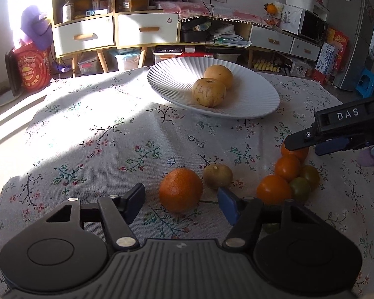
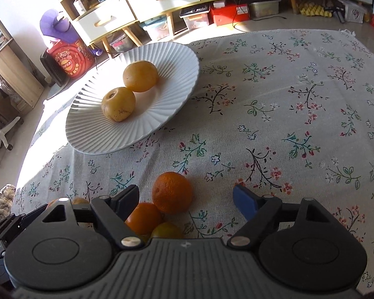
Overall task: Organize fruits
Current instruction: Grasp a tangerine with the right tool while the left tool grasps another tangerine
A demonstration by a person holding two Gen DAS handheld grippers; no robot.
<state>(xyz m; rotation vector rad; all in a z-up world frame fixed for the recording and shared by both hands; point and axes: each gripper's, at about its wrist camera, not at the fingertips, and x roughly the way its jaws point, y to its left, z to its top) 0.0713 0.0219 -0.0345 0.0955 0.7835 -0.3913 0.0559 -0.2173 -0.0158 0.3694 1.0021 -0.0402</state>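
**Oranges between both sets of jaws, two pears already plated**

On the floral-clothed desk, the left gripper sits low with its jaws partly spread around a large orange; both pads stand just clear of the peel, so nothing is held. The right gripper hovers jaws apart over the cluster on that side, with another orange between the pads but nearer the left one, and no pad pressing.

An orange like this should be firm, fairly weighty and round, with dimpled peel that gives the pads some bite. I would judge the safest hold to be across its widest middle, squeezed gently: too high and it may squirt out and roll across the cloth.

Counting from the left wrist view: one lone large orange, one small brownish kiwi-like fruit just behind it, and a tight cluster to the right of three orange fruits and two greenish ones, touching one another. A third greenish one may hide behind the gripper; I cannot tell. The ribbed white plate, well apart from the loose fruit, holds two yellow-brown pears side by side, touching.
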